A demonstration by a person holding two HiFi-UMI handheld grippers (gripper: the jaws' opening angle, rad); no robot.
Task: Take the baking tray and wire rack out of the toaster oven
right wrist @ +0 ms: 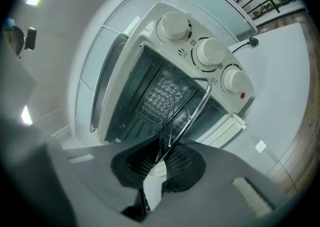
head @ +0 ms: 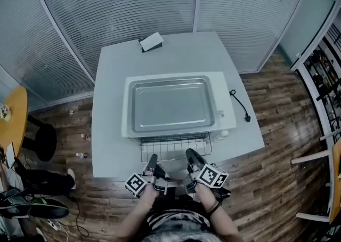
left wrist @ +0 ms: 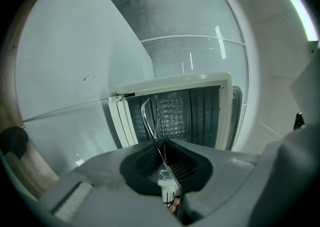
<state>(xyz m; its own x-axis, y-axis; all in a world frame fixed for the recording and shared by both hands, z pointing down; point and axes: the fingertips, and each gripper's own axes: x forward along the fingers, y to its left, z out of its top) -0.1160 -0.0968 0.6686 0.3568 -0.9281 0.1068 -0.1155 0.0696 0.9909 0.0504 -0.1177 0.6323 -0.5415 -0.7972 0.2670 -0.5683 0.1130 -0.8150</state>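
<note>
1. Wire rack (head: 176, 146): half out of toaster oven (head: 224, 102) front, by near table (head: 109, 150) edge.
2. Probably light, stiff, thin slippery wires, so best grabbed at near rim.
3. Left gripper (head: 153, 160), right gripper (head: 190, 155): both pinching that rim.
4. Baking tray (head: 171, 105): parked on top of oven.

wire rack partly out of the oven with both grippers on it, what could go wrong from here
The left gripper and right gripper pinch only the thin front wire of the wire rack; once its back clears the toaster oven, it could sag or slip. If it snags, pulling may drag the oven and jolt the baking tray lying on top.
</note>
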